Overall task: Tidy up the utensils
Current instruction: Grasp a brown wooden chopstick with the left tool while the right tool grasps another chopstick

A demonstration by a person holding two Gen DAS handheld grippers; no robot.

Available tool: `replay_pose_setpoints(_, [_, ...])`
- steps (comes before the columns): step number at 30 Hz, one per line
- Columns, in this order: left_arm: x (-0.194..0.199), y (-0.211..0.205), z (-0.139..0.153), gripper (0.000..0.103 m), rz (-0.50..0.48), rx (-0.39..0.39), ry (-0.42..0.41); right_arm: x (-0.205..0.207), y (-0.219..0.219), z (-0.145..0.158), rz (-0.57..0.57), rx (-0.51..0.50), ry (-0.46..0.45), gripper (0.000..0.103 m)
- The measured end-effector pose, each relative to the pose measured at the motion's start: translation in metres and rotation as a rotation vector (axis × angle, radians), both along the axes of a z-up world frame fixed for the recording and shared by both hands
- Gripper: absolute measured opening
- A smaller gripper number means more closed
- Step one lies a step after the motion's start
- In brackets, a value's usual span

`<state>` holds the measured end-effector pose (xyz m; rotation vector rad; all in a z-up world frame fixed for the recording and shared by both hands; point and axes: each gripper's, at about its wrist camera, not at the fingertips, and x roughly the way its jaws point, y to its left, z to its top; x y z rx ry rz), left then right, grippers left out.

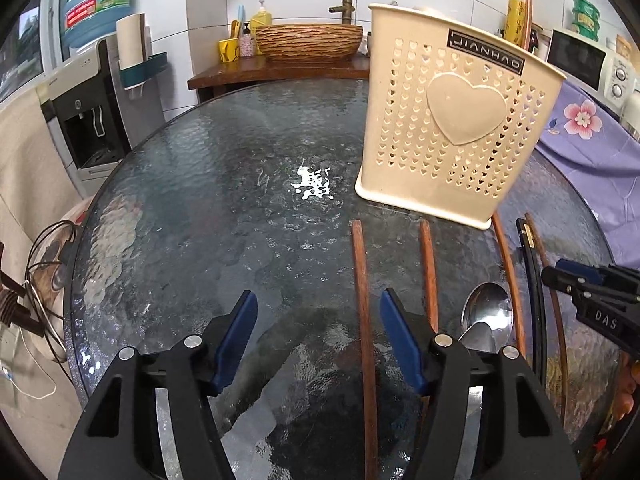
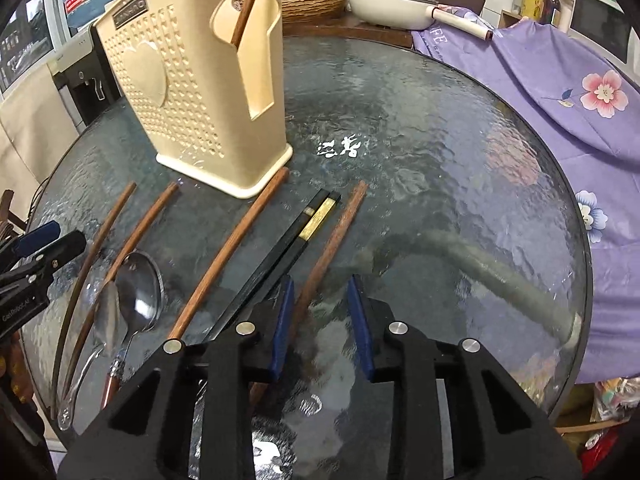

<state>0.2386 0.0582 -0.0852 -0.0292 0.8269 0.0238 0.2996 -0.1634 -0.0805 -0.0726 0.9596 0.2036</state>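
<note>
Rippled round glass table (image 1: 200, 208), perforated cream plastic holder (image 1: 452, 120), slim wooden chopsticks (image 2: 328, 248)

Both hand-held grippers (image 1: 318, 320) (image 2: 320, 308) tilted downward, seemingly unclamped

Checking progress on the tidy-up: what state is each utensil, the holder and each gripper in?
Utensil holder: upright, one brown chopstick inside.
Leftmost brown chopstick: flat, between left gripper fingers, ungripped.
Rightmost brown chopstick: flat, between right gripper fingers, ungripped.
Black chopsticks: flat.
Spoons: flat.
</note>
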Motion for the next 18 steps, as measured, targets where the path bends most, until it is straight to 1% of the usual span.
replay_pose_setpoints(6, [0.013, -0.009, -0.001, 0.057, -0.038, 0.025, 0.020, 0.011, 0.002, 0.001, 0.001, -0.003, 0.005, 0.027])
replay_pose_setpoints(9, [0.022, -0.014, -0.005, 0.050, -0.057, 0.048, 0.044, 0.017, 0.003, 0.001, 0.000, -0.005, 0.007, 0.024])
replay_pose_setpoints(13, [0.034, -0.017, -0.008, 0.046, -0.064, 0.053, 0.068, 0.027, 0.005, 0.001, -0.009, 0.001, 0.010, 0.021])
replay_pose_setpoints(15, [0.039, -0.017, -0.009, 0.042, -0.068, 0.039, 0.074, 0.033, 0.007, 0.002, -0.016, 0.004, 0.014, 0.020])
replay_pose_setpoints(18, [0.047, -0.018, -0.008, 0.038, -0.080, 0.049, 0.087, 0.039, 0.012, 0.002, -0.025, -0.003, 0.017, 0.020])
